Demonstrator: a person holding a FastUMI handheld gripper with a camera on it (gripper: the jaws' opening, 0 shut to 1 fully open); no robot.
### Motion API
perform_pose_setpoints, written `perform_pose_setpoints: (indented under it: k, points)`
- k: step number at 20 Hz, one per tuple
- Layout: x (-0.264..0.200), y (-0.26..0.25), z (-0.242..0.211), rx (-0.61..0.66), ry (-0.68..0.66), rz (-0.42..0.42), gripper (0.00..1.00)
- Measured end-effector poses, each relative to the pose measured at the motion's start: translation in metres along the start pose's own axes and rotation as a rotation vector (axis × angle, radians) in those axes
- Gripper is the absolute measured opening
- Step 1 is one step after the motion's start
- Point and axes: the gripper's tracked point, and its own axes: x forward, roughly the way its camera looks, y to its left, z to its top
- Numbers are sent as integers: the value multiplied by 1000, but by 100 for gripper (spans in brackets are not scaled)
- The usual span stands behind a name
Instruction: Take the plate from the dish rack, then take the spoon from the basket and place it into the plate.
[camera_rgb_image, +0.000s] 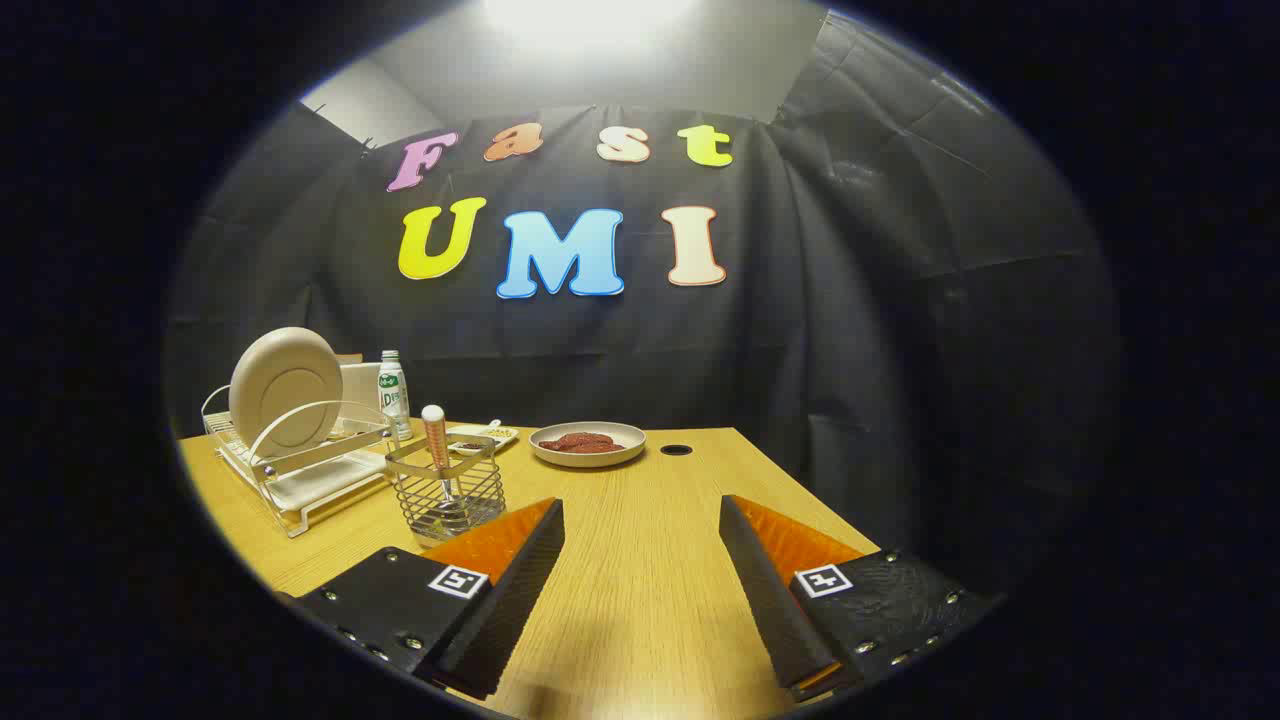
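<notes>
A beige plate (285, 390) stands on edge in the white wire dish rack (300, 470), far off to the left of my fingers. To the right of the rack stands a wire basket (445, 490) with a spoon (436, 440) upright in it, handle up. The basket is just ahead of my left finger (520, 570). My gripper (640, 520) hovers over the wooden table (640, 600), open wide with nothing between its fingers.
A shallow bowl (588, 443) with red food sits at the table's far middle. A small tray (482, 436) and a bottle (393, 395) stand behind the basket. A round cable hole (676, 450) lies right of the bowl. The table's right edge runs near my right finger.
</notes>
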Motion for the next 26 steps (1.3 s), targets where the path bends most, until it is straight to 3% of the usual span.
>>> perform_pose_setpoints:
  k: [2, 7, 13, 17, 20, 26]
  points:
    - [20, -2, -11, 6, 44, -3, 96]
    - [72, 3, 22, -30, 11, -9, 96]
    - [17, 2, 121, -85, -50, -154, 96]
    - [-32, 37, 181, -112, -70, -208, 96]
    - [-54, 87, 218, -105, -87, -169, 96]
    - [-57, 212, 249, -11, -96, 9, 96]
